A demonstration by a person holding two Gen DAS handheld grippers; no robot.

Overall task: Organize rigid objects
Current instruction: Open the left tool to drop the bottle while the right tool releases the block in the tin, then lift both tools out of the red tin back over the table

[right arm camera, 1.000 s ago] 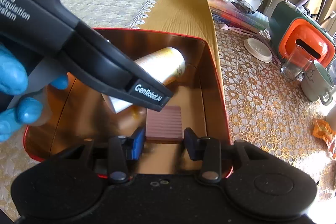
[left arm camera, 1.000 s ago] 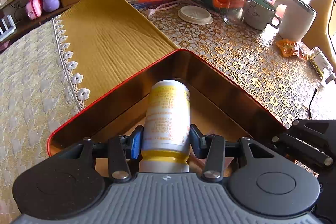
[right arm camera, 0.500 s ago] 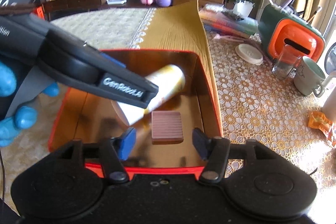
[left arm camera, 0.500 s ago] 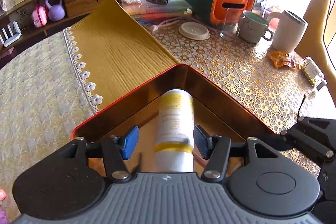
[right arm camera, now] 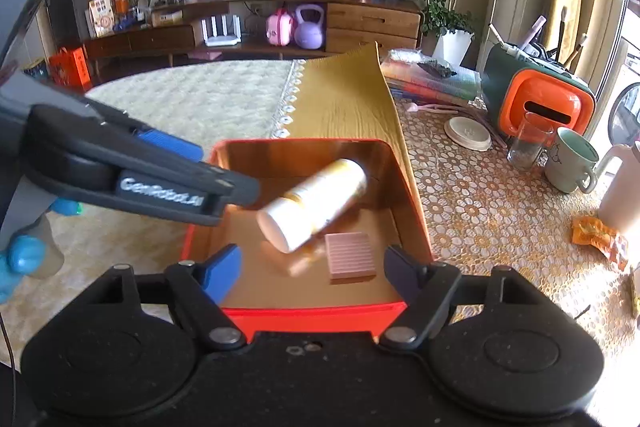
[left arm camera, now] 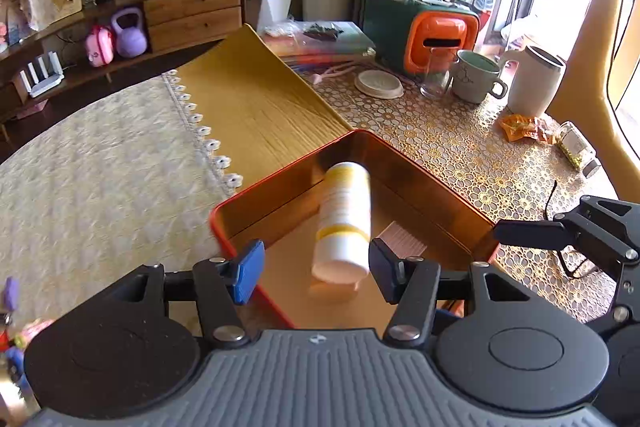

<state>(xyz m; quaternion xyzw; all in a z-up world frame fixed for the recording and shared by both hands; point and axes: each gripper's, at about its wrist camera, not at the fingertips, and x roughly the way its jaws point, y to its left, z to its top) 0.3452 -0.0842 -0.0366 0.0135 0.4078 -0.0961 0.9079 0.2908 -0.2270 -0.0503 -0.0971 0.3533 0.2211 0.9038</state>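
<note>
Both claws are off their loads: left gripper [left arm camera: 316,269] parted and empty, right gripper [right arm camera: 312,269] spreading wider, empty too. White bottle [right arm camera: 314,205] and pink block [right arm camera: 351,255] lie in the red tin [right arm camera: 312,317].

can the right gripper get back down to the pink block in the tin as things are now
Probably yes. The right gripper, jaws opening and nothing between them, sits above the pink block in the tin. The bottle lies just beside it, not on top.
</note>
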